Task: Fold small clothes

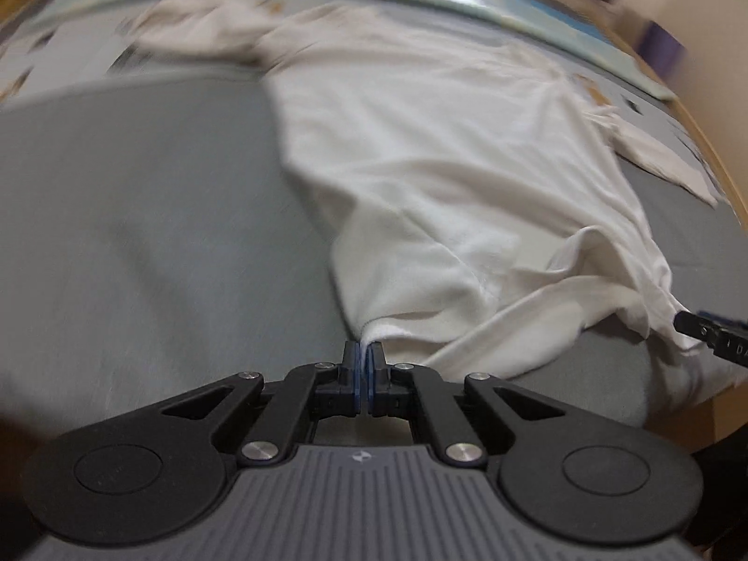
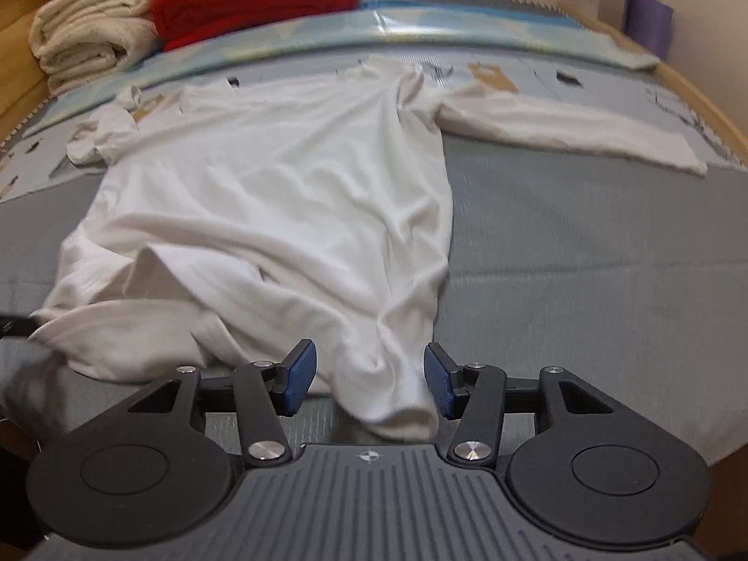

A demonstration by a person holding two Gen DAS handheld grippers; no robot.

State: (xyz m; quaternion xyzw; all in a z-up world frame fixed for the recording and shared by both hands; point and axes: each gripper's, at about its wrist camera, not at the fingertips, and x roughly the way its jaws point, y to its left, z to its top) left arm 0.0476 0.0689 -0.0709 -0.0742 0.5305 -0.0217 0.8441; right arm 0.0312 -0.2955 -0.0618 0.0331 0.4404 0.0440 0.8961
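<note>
Left gripper (image 1: 363, 350) is pinching the crumpled white cotton shirt (image 1: 444, 177)'s hem at six o'clock; right gripper (image 2: 369, 376) is straddling a fold, jaws parted

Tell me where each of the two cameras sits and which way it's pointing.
Left wrist: sits behind the left tongs, looking steeply down at the white shirt on the grey bed cover; its fingers are shut on the hem.
Right wrist: sits behind the right tongs, looking down the bed toward the red blanket; its fingers stand open around the other hem corner.
Shared: the shirt, the bed cover, and each other's fingertip at the frame edge.
</note>
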